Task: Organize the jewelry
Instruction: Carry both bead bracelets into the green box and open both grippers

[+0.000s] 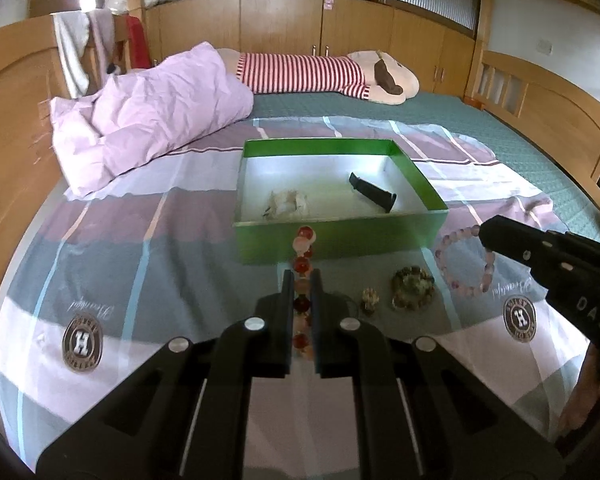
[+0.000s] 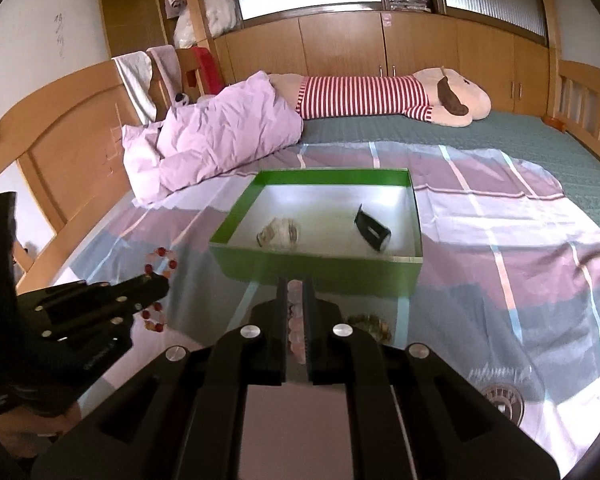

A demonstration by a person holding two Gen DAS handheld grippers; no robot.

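My left claw (image 1: 303, 280) is pressed together on a bracelet of round red and orange beads (image 1: 303, 258), which hangs between its fingers just before the near wall of the open green cardboard box with a white inside (image 1: 340, 236). My right claw (image 2: 296, 286) is also pressed together, pinching a bracelet of pale pink round beads (image 2: 294, 314); from the left wrist view this loop (image 1: 466, 262) seems to hang at the near right corner of the box. I think the step in hand is to carry both bracelets over the near wall, so I should lift each one high enough that the hanging loop does not catch on the green edge, and spread the fingers only when the beads are above the white floor. Inside the box lie already a pale crumpled piece of jewelry (image 1: 287, 203) near the near wall and a black folded holder (image 1: 374, 192) toward the right wall. On the striped bedsheet (image 1: 140, 264) wait one brownish-green bead bracelet (image 1: 414, 288) and one small pale trinket (image 1: 370, 300).
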